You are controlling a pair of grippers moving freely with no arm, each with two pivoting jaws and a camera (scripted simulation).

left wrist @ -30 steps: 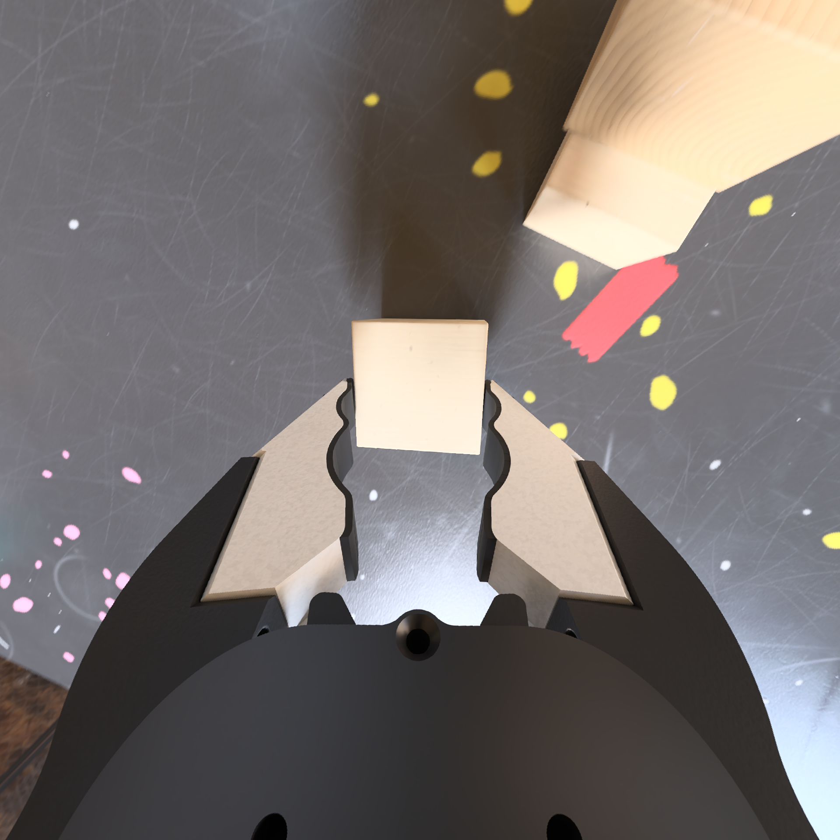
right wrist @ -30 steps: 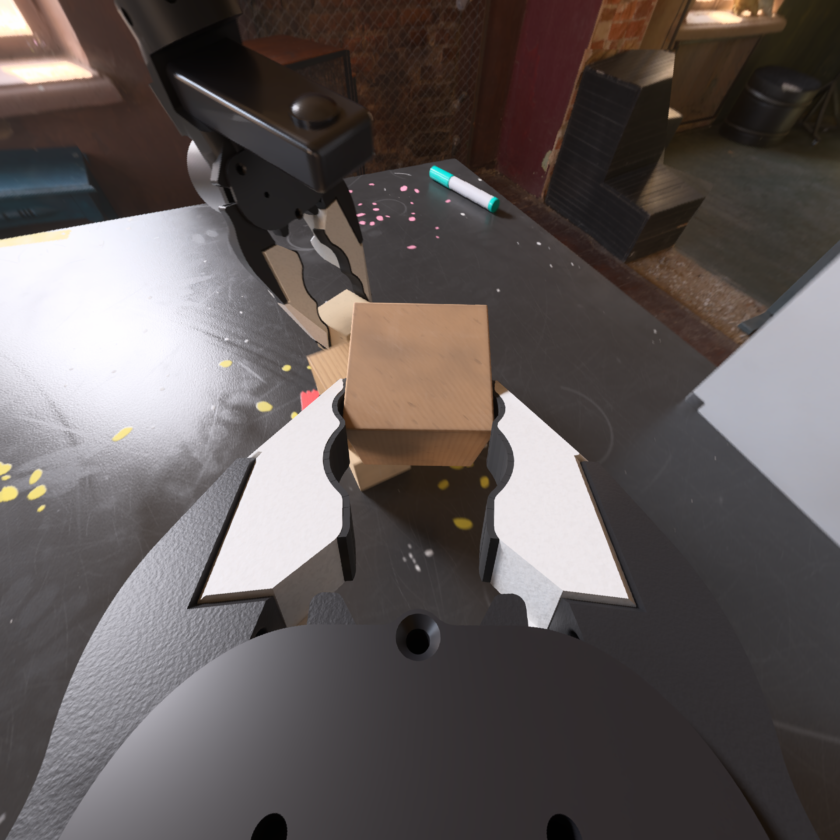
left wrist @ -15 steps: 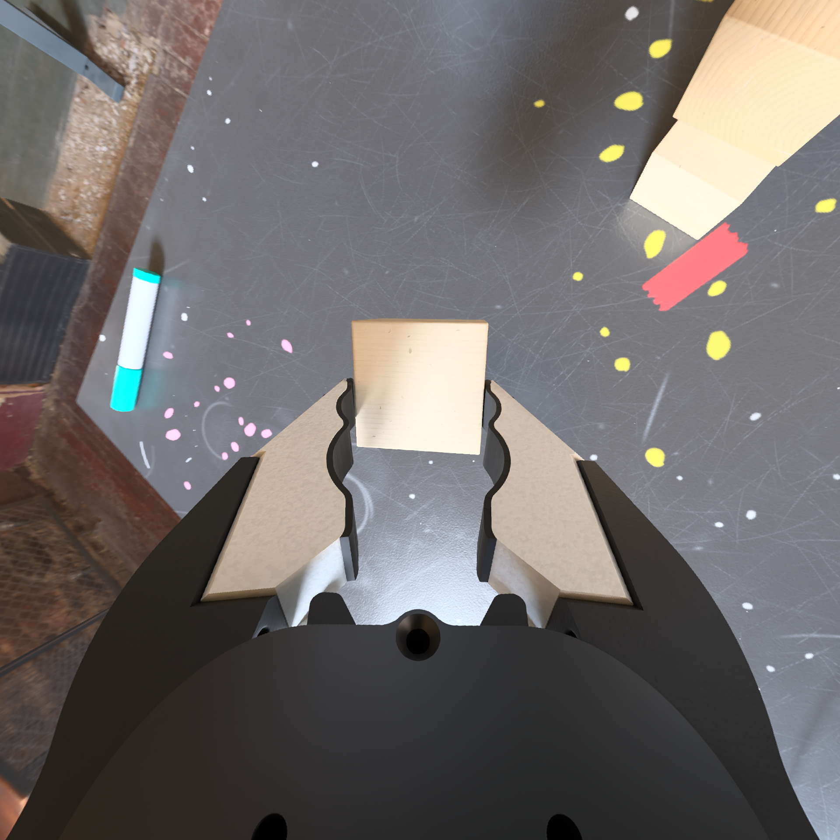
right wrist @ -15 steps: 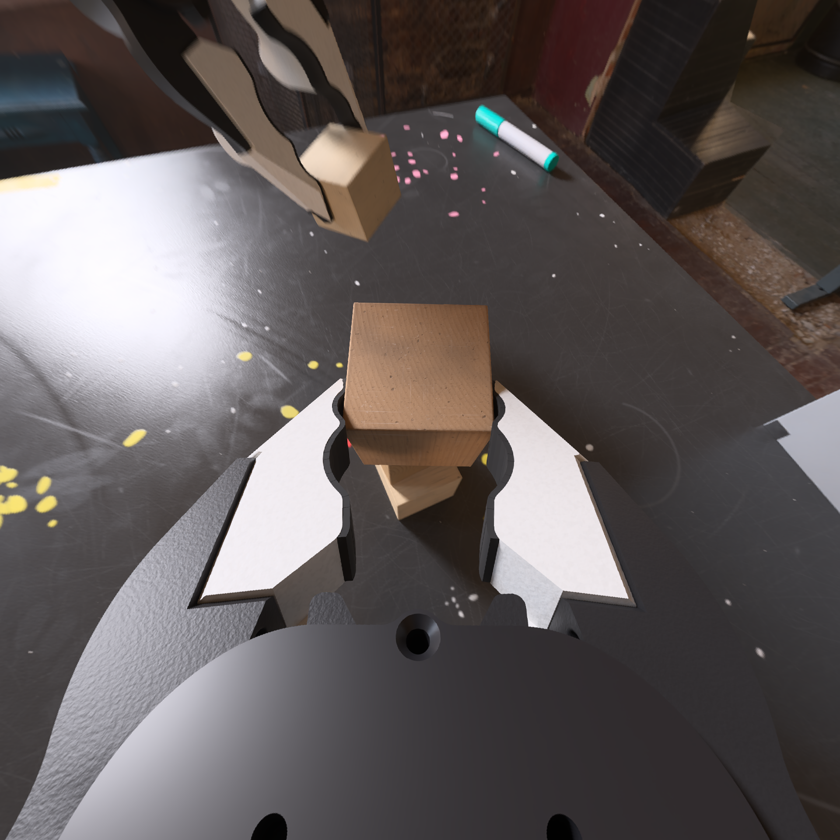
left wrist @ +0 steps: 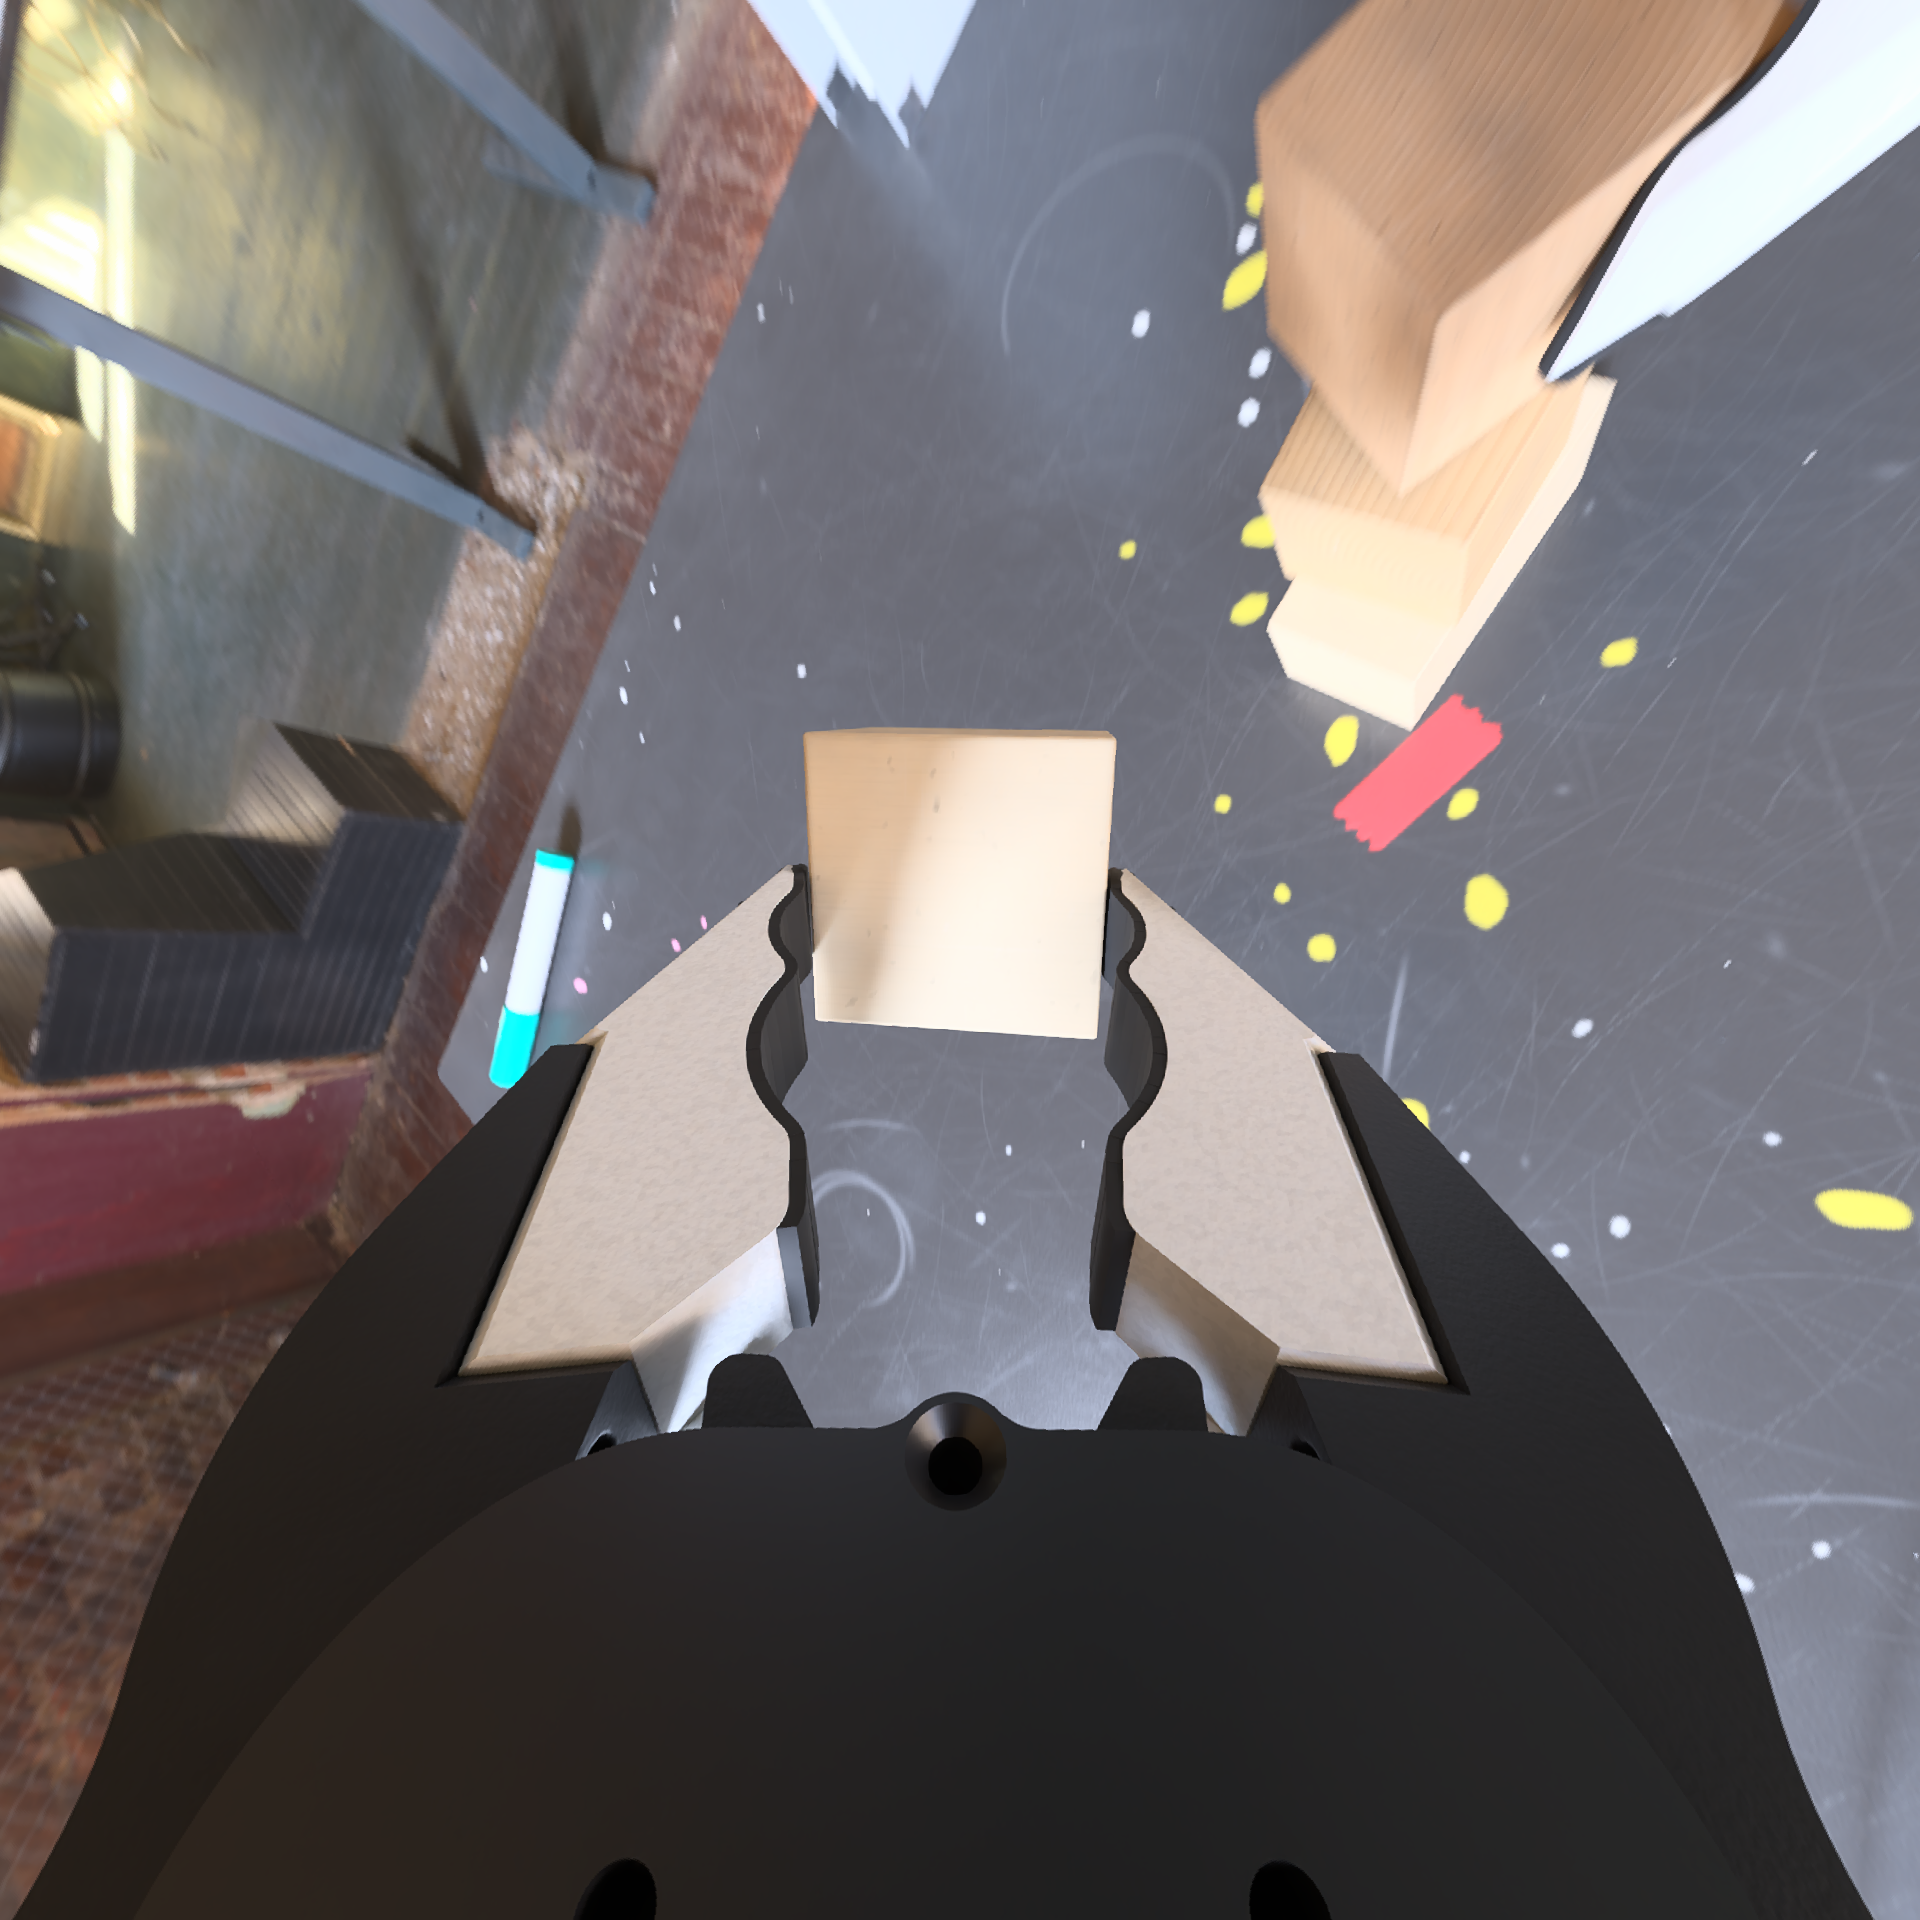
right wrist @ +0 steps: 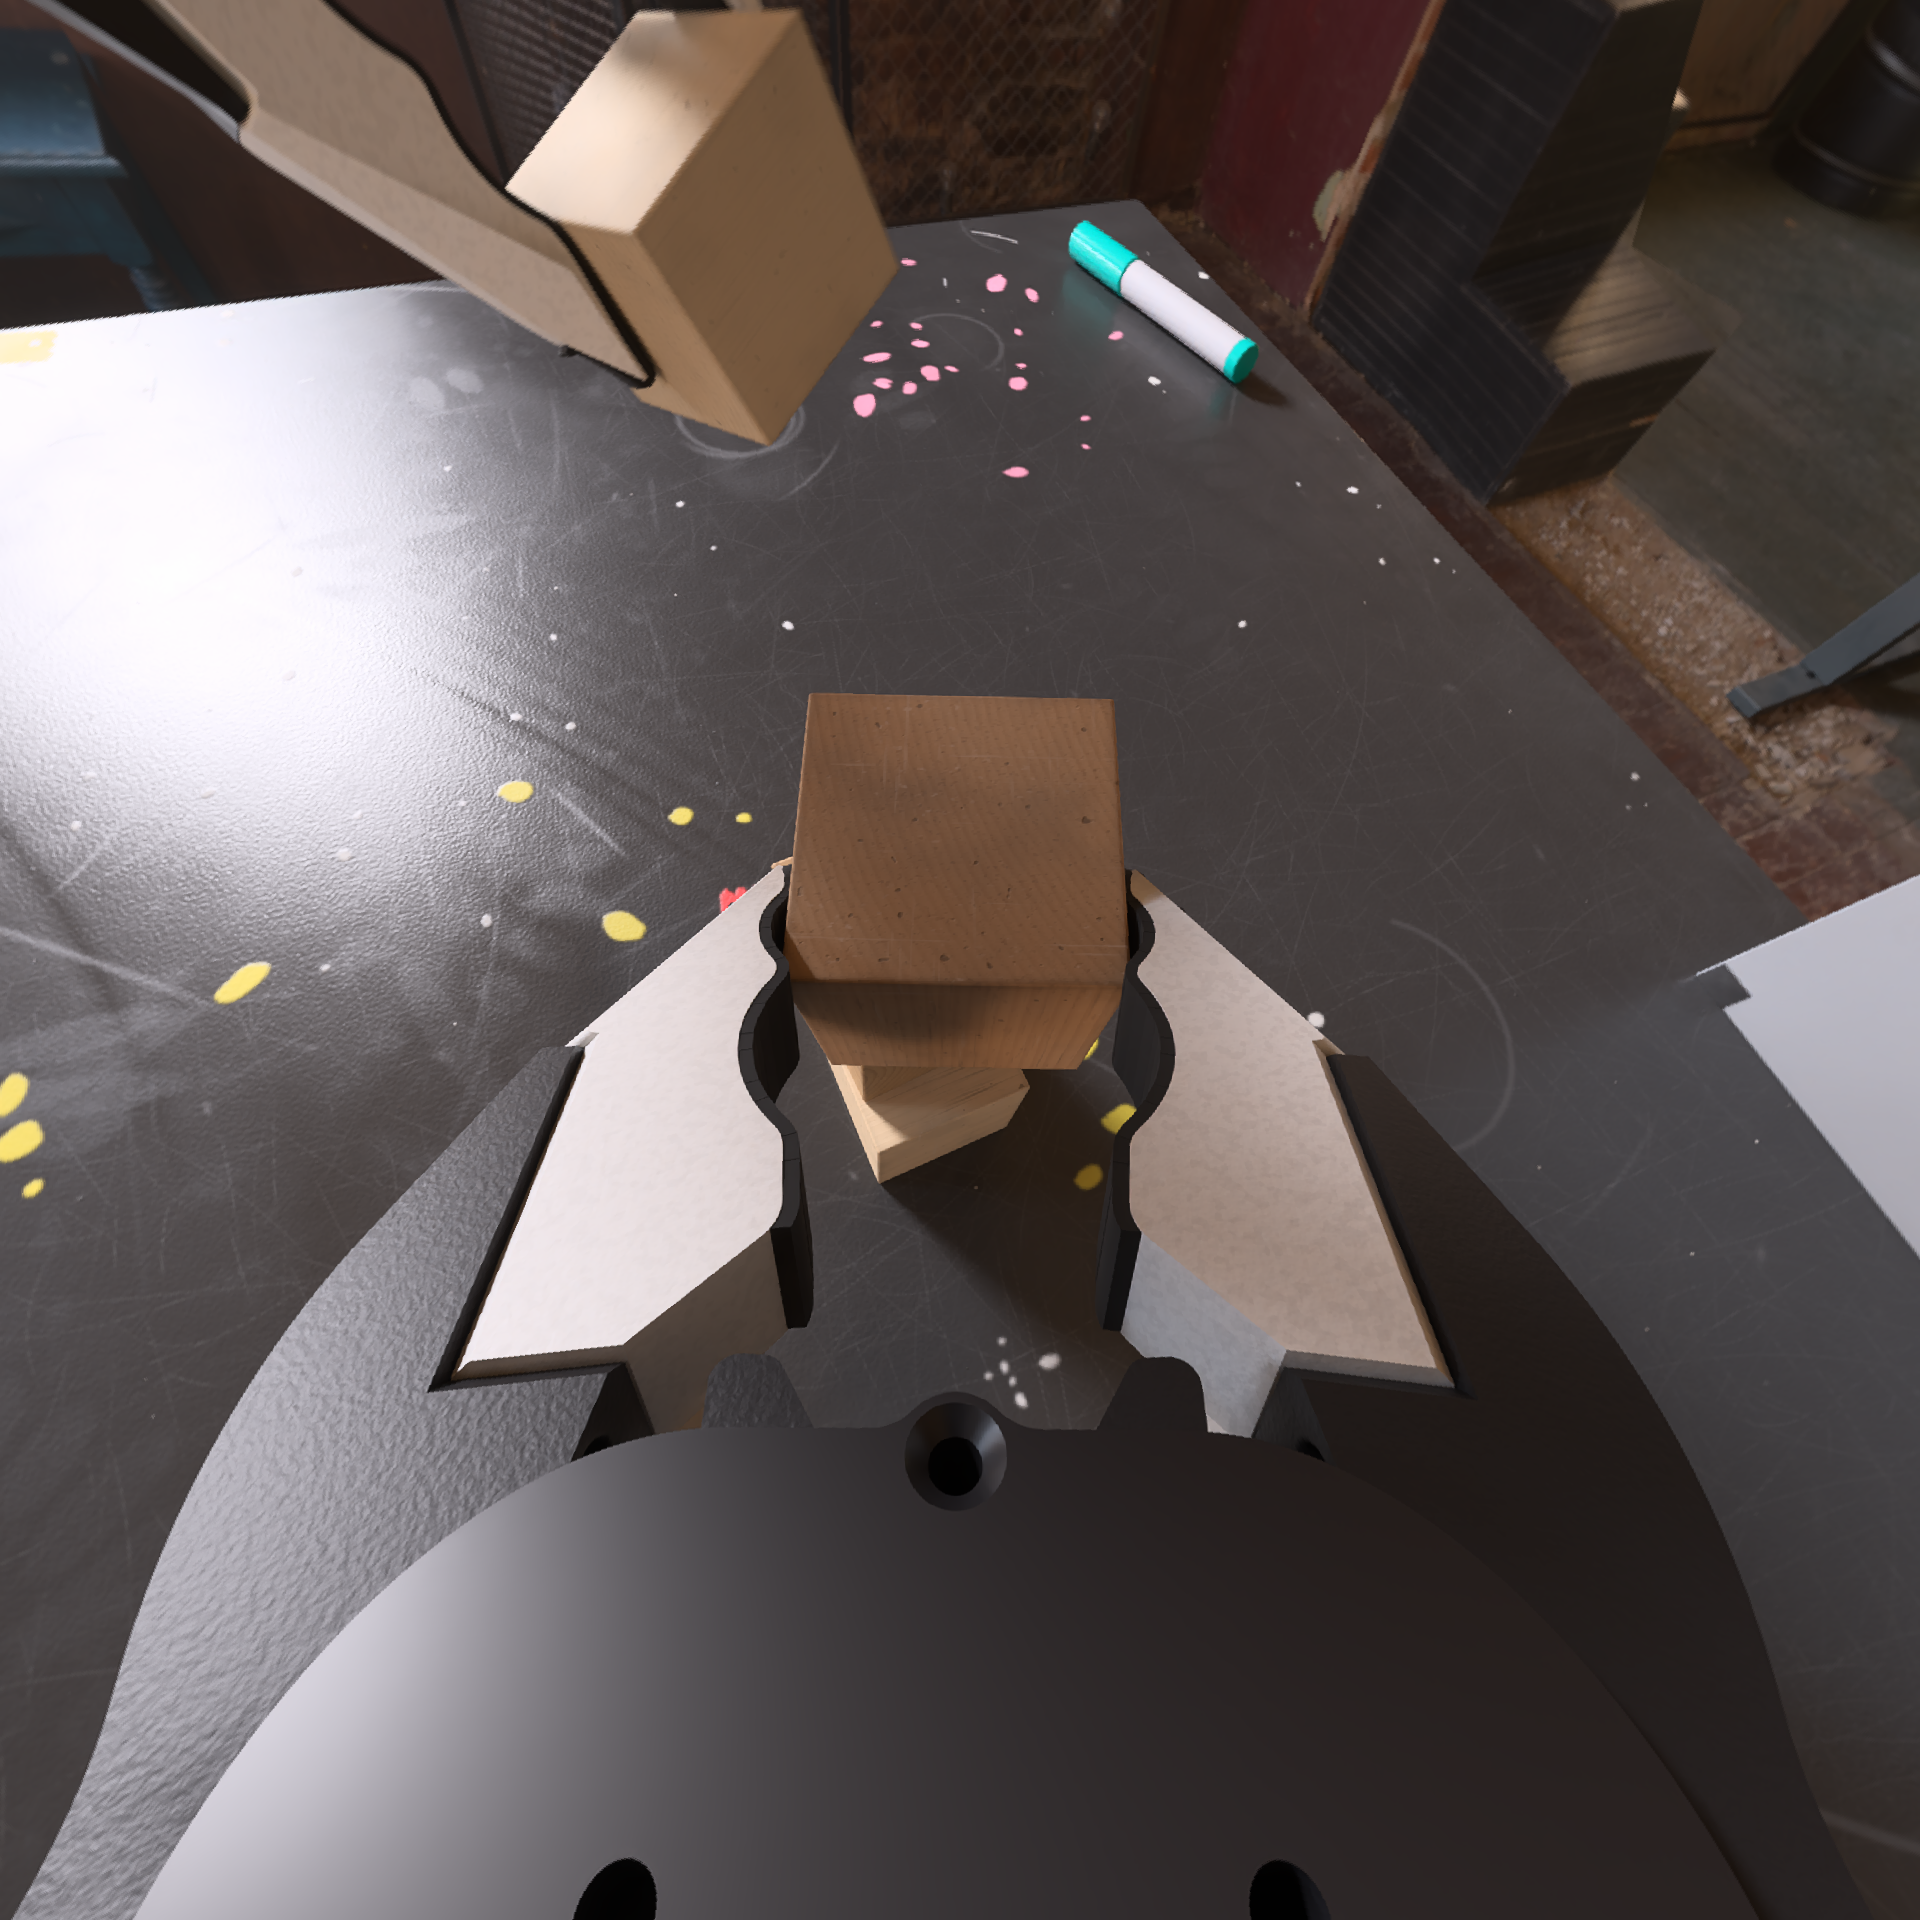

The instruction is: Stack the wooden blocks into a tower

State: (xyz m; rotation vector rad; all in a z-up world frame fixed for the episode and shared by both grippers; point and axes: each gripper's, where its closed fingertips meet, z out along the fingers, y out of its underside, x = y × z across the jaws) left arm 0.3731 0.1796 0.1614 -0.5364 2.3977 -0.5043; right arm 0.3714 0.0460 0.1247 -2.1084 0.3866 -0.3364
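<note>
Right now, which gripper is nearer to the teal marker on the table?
Left. The left gripper hangs close beside the marker. The right gripper is farther, above the stacked blocks.

The left wrist view looks steeply down along its jaws at the dark desk (left wrist: pixel 935 416) from high up. The right wrist view looks forward and down, nearer. Both views share the teal-capped marker (left wrist: pixel 530 966) (right wrist: pixel 1164 301) and the block stack (left wrist: pixel 1392 561) (right wrist: pixel 935 1122).
</note>
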